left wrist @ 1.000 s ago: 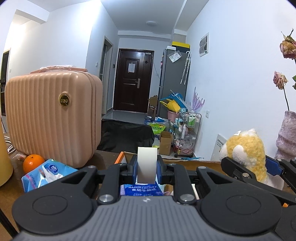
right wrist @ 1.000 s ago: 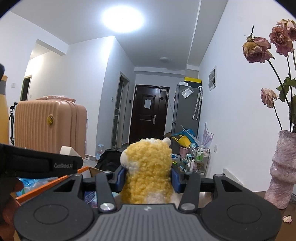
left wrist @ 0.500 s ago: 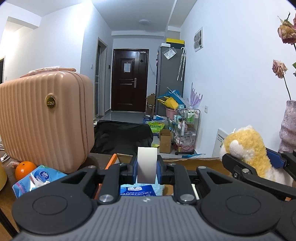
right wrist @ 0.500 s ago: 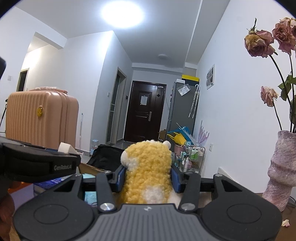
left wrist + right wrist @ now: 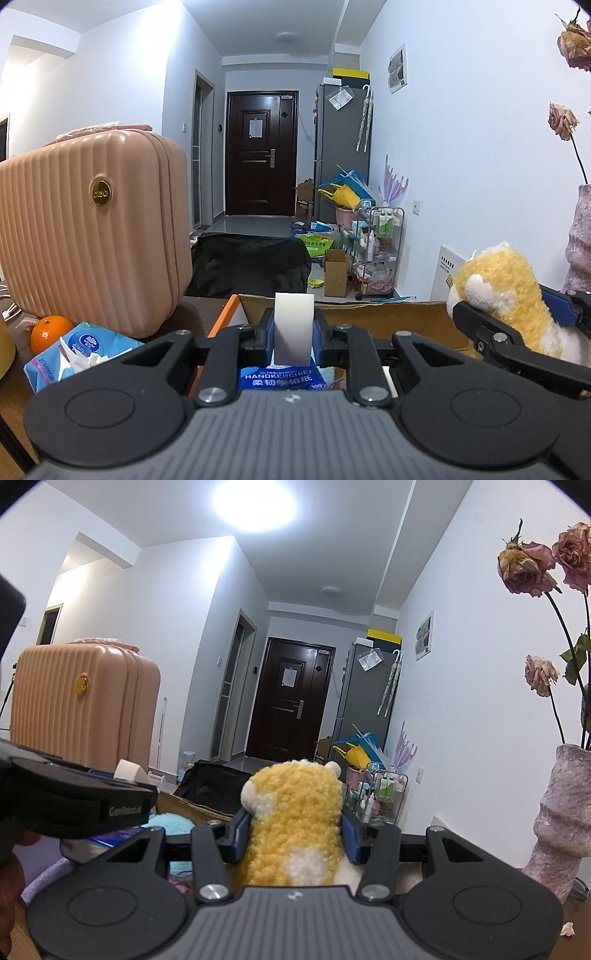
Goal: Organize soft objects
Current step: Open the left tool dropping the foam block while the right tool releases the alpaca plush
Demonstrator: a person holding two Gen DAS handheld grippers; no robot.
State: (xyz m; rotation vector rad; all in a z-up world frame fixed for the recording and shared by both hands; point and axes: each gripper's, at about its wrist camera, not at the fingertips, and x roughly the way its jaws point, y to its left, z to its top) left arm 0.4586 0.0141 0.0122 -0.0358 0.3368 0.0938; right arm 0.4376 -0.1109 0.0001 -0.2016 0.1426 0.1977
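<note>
White walls and a long hallway ending in one dark door [image 5: 261, 153] form the backdrop to a brown desk [image 5: 11, 397]. One yellow-and-white plush toy [image 5: 295, 823] sits pinched between the blue pads of the right gripper [image 5: 293, 836], whose jaws are partly closed against its sides, above the far right edge of the box. One white block [image 5: 293, 328] stands upright in the left gripper [image 5: 293, 332], its jaws pressed tight on it, over one open cardboard box [image 5: 388, 317]. Inside the box lie one blue handkerchief tissue pack [image 5: 282, 376] and something fluffy and turquoise [image 5: 168, 823]. Left of the box, on the desk, are one soft tissue pack [image 5: 79, 352], one orange [image 5: 50, 332] and one ribbed pink suitcase [image 5: 92, 240] that blocks the left background. One pink vase [image 5: 563, 823] holding three dried roses [image 5: 524, 568] stands at the right.
</note>
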